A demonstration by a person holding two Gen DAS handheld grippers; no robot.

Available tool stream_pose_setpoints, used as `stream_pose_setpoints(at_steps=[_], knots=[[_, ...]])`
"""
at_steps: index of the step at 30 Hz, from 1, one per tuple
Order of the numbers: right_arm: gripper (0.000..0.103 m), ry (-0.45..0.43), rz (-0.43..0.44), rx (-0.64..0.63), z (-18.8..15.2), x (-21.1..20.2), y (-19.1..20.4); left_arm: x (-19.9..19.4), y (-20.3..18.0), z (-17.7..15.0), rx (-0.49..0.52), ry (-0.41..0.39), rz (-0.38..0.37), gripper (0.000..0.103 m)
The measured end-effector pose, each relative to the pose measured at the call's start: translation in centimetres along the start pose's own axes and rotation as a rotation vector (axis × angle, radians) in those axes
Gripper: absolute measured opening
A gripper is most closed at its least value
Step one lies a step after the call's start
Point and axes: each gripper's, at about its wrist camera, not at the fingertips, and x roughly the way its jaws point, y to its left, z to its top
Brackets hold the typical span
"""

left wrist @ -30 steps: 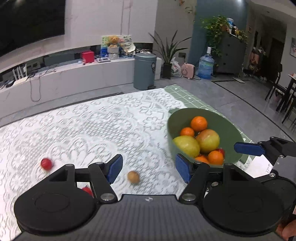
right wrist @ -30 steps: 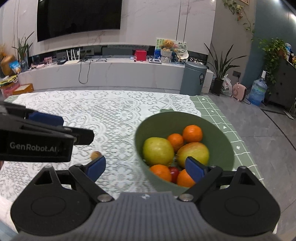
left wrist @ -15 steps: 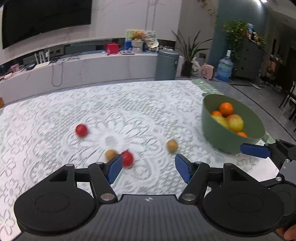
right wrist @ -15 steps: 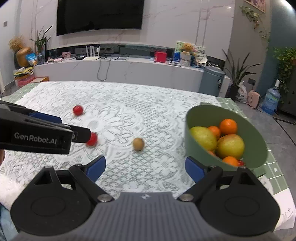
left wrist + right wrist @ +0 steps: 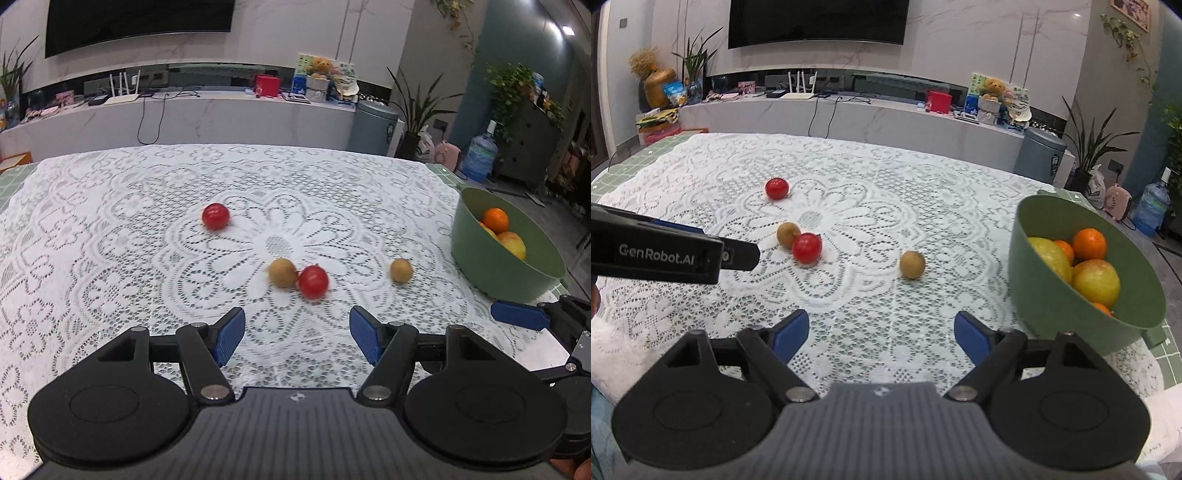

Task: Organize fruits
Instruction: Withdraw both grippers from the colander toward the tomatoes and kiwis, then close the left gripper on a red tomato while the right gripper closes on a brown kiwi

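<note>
Four loose fruits on the lace-covered worktop (image 5: 110,229): far red tomato (image 5: 215,216), brown fruit (image 5: 282,272) touching near red tomato (image 5: 313,281), lone brown fruit (image 5: 401,270) nearer the green bowl (image 5: 480,258). Oranges and yellow-green fruit piled in the bowl at the worktop's right edge. Bowl now far right in both views, off-centre compared with a second ago; loose fruits now ahead. Left hand-held gripper (image 5: 297,334) released, empty. Right hand-held gripper (image 5: 881,332) closing slightly, nothing between its jaws.
</note>
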Motion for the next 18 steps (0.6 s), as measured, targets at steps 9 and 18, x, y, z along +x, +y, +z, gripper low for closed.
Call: stream_pose_setpoints(at_steps=[9, 18], knots=[[0.07, 0.021, 0.055, -0.032, 0.6, 1.9, 1.3, 0.8, 2.3, -0.2, -0.072, -0.007, 0.009, 0.075], [0.057, 0.013, 0.037, -0.063, 1.7, 4.2, 1.4, 1.8, 2.5, 0.3, -0.092, -0.011, -0.036, 0.067]])
